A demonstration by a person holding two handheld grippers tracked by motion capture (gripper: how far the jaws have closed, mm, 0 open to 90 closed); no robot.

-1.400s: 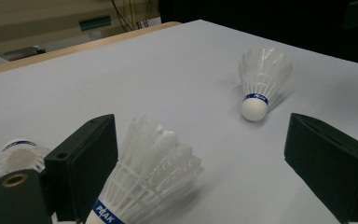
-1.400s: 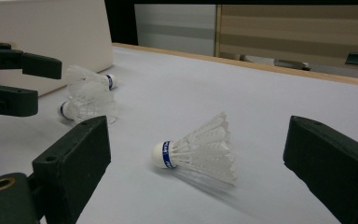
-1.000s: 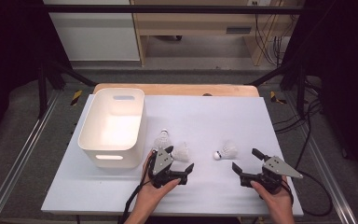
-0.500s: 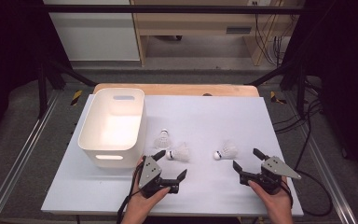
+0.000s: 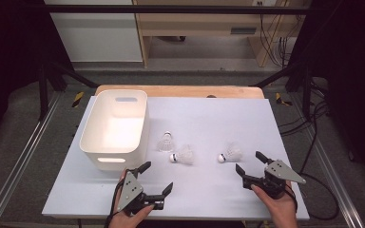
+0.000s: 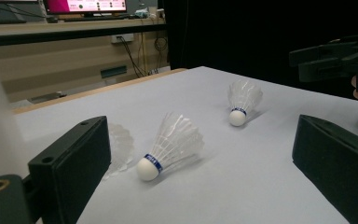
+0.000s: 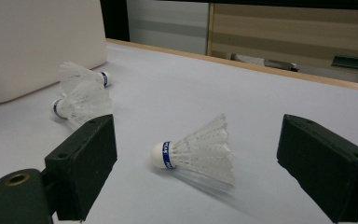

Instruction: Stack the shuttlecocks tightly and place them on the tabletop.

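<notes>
The left gripper has drawn back from the middle shuttlecock, fingers spread and empty. The right gripper, fingers just narrowing slightly, faces the right shuttlecock, not yet between them.

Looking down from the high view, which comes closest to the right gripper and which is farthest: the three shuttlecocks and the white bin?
From the right gripper:
1. Right shuttlecock, just ahead of its jaws.
2. Middle shuttlecock, lying farther left.
3. Left shuttlecock, standing near the bin.
4. White bin, at the table's left side.
</notes>
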